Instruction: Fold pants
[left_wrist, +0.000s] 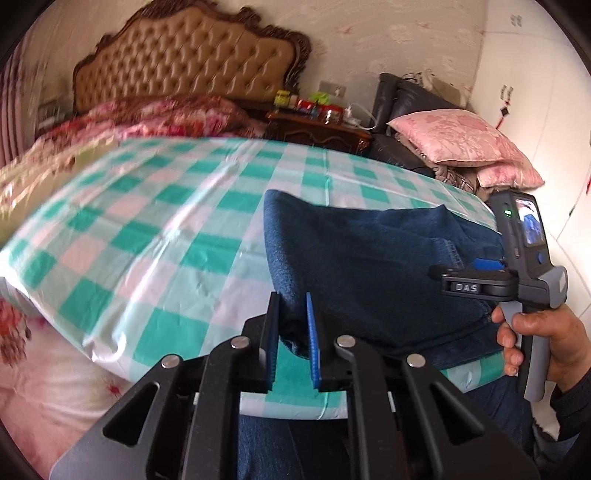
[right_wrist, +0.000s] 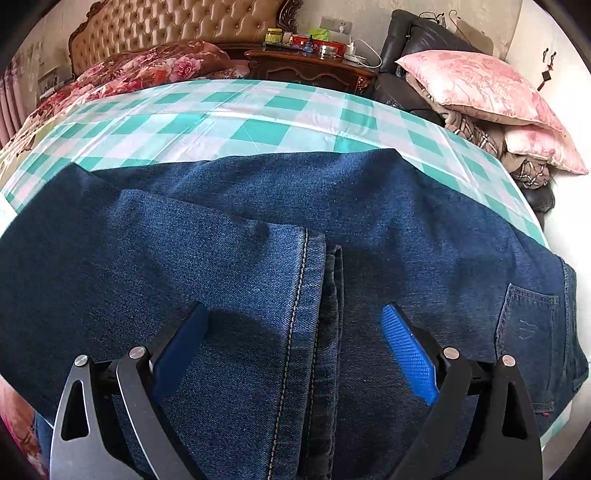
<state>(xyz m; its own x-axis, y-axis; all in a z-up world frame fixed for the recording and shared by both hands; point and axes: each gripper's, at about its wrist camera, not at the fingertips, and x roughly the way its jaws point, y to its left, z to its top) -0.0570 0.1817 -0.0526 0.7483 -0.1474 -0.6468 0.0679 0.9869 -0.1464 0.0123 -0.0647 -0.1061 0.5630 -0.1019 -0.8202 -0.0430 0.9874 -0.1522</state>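
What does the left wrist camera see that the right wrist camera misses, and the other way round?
Only the left wrist view shows the person's right hand holding the right hand-held gripper from outside, and the left hand-held gripper pinching a fold of the jeans. Only the right wrist view shows the stitched hem and back pocket between wide-open jaws. Both show the checked cloth, headboard and pink pillow.

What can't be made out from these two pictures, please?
- Left wrist view: the jeans fold between the left tool fingers; its underside is hidden, so grip depth is unclear.
- Right wrist view: the jeans' lower end, cut off by the frame and the open right tool.
- Nightstand items: too small.
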